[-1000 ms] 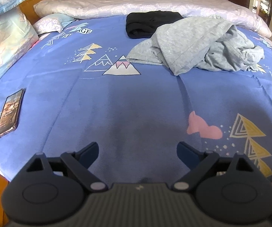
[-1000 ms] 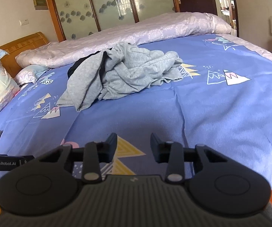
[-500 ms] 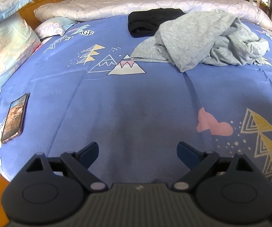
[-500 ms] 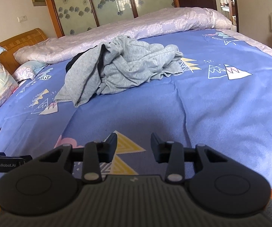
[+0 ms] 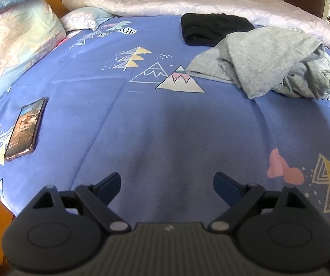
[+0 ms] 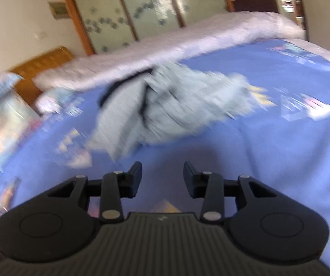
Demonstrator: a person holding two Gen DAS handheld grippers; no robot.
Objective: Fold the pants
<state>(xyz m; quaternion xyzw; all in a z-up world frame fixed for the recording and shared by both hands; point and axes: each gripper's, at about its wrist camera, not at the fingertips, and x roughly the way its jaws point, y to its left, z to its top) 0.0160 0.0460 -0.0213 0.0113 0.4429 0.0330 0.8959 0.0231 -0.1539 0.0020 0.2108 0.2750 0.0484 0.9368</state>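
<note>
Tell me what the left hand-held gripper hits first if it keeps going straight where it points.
Probably the bare blue bedspread: the open left hand-held gripper points down at it, short of the grey pants.

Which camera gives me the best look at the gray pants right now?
The left wrist view: the gray pants lie sharp there, crumpled, partly overlapping a black garment. The right wrist view shows them centred ahead, but badly motion-blurred.

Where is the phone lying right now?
In the left wrist view the phone lies flat on the blue bedspread at the left edge of the bed, below the pillows and far from the grey pants.
</note>
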